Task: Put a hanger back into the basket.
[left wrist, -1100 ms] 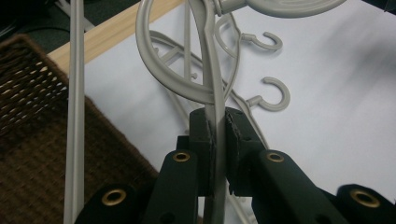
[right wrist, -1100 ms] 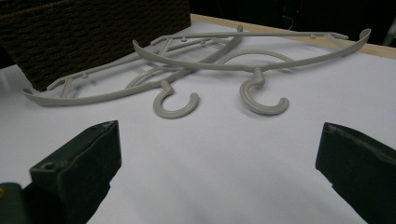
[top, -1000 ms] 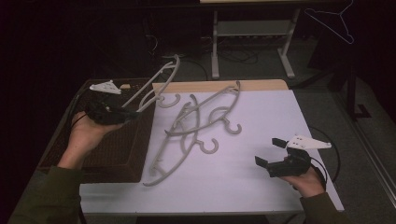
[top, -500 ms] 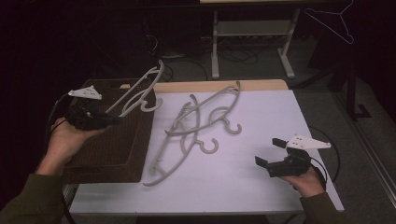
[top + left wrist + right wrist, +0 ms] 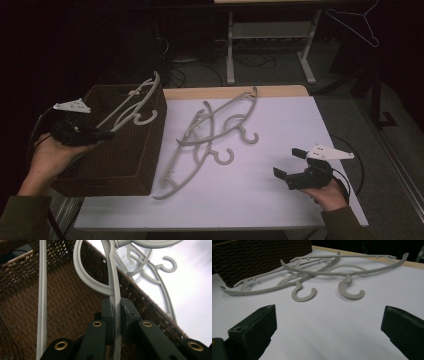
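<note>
Left gripper (image 5: 100,134) at left of high view, jaws pinching grey hanger (image 5: 131,104) by thin arm; hanger over brown basket (image 5: 120,165), hook near basket's upper right. Right gripper (image 5: 287,164) lower right, jaws spread wide, nothing between. Two more hangers (image 5: 210,135) lie mid-table (image 5: 280,120), overlapping.

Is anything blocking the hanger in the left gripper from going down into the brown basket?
Nothing visible does. The left gripper is shut on the hanger, which hangs over the open top of the basket. In the left gripper view the basket's woven inside under the hanger looks bare.
</note>
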### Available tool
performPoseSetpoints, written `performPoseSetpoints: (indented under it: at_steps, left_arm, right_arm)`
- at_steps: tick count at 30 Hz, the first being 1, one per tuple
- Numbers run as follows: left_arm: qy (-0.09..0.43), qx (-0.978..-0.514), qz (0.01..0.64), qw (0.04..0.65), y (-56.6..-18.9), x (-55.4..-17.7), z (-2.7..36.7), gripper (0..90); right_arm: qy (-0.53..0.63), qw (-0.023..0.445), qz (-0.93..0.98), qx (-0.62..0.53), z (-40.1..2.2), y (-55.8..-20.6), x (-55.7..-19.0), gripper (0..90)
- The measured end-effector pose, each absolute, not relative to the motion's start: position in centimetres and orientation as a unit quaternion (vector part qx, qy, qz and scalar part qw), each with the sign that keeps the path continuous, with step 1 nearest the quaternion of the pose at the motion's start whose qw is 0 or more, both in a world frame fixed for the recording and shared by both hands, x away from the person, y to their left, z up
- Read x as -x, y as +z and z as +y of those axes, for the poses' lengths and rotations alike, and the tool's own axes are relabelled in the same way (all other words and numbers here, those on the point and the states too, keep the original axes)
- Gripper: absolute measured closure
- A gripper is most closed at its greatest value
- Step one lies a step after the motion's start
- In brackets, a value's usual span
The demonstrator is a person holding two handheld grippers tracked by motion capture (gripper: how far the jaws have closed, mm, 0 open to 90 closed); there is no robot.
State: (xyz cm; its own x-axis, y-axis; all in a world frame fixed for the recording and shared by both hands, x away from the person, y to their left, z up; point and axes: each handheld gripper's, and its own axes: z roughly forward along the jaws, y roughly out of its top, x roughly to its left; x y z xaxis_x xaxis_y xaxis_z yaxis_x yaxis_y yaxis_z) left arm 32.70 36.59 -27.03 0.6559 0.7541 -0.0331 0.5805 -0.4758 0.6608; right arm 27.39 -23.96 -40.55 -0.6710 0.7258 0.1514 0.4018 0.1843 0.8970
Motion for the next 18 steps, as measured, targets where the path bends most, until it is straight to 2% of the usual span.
performPoseSetpoints:
  at_steps: [18]
  left_arm:
    - [0.114,-0.851,0.407,0.31,-29.1,-32.5,38.4,82.5]
  right_arm:
    - [0.518,0.159,0.751,-0.377,-23.9,-40.4,-27.4,0.0]
